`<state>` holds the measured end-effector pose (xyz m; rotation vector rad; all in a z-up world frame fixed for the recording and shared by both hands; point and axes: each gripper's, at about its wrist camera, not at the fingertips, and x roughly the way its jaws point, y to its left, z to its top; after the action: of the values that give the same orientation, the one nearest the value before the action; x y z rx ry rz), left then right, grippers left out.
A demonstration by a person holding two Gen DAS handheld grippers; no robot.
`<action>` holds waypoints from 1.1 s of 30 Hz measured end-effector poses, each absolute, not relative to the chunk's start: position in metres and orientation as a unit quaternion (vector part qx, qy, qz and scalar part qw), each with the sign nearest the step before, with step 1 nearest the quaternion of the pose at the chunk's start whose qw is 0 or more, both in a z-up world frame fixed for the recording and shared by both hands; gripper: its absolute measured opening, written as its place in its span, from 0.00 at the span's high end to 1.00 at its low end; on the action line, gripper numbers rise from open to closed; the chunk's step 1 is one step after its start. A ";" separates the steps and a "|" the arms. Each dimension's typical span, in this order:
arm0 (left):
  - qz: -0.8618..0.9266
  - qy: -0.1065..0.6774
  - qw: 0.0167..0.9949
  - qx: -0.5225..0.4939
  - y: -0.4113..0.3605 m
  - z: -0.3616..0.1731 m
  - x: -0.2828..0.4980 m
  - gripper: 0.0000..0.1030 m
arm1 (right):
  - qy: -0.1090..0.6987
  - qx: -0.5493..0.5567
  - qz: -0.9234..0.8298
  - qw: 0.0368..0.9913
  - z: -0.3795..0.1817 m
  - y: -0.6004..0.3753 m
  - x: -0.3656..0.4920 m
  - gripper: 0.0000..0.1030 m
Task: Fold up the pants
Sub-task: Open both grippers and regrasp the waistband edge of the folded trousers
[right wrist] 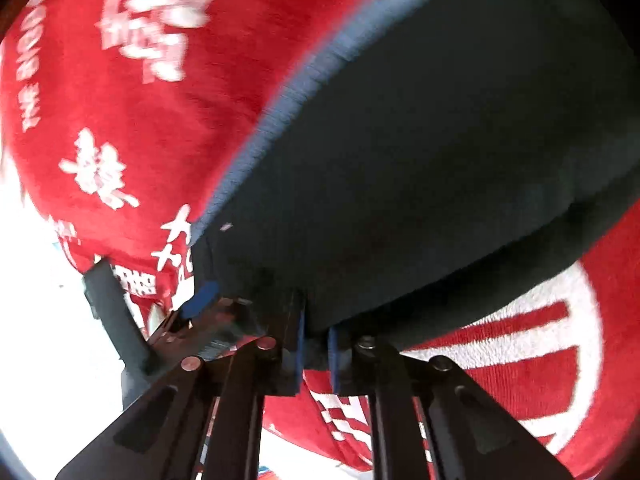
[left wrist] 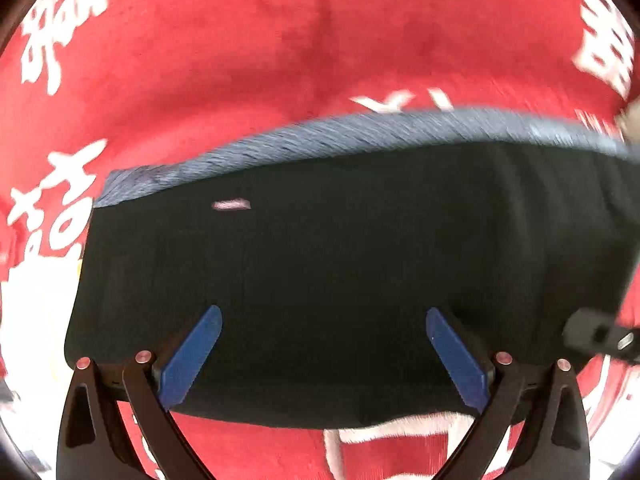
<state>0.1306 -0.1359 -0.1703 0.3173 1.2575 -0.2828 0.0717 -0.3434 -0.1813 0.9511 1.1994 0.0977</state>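
Note:
The dark navy pants [left wrist: 340,264] lie folded into a wide rectangle on a red cloth; a lighter blue ribbed band [left wrist: 360,132] runs along the far edge. My left gripper [left wrist: 324,320] hovers over the near edge of the pants with its blue fingers [left wrist: 192,356] wide apart and empty. In the right wrist view the pants [right wrist: 440,160] fill the upper right. My right gripper [right wrist: 316,344] is shut on the near edge of the pants, fabric pinched between its blue pads [right wrist: 300,348]. The left gripper [right wrist: 200,296] shows at the left of that view.
A red cloth with white characters [left wrist: 240,48] covers the surface under and around the pants; it also shows in the right wrist view [right wrist: 120,120]. A bright white area [right wrist: 40,320] lies beyond the cloth's left edge.

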 end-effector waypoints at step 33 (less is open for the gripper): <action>-0.103 0.575 0.805 0.107 -0.176 -0.154 0.141 0.00 | 0.570 0.201 -0.160 0.781 -0.128 -0.537 0.036 0.95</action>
<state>0.1410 -0.1764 -0.1536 0.2284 1.2311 -0.2196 0.0363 -0.5366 -0.1279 0.4353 1.2305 -0.3467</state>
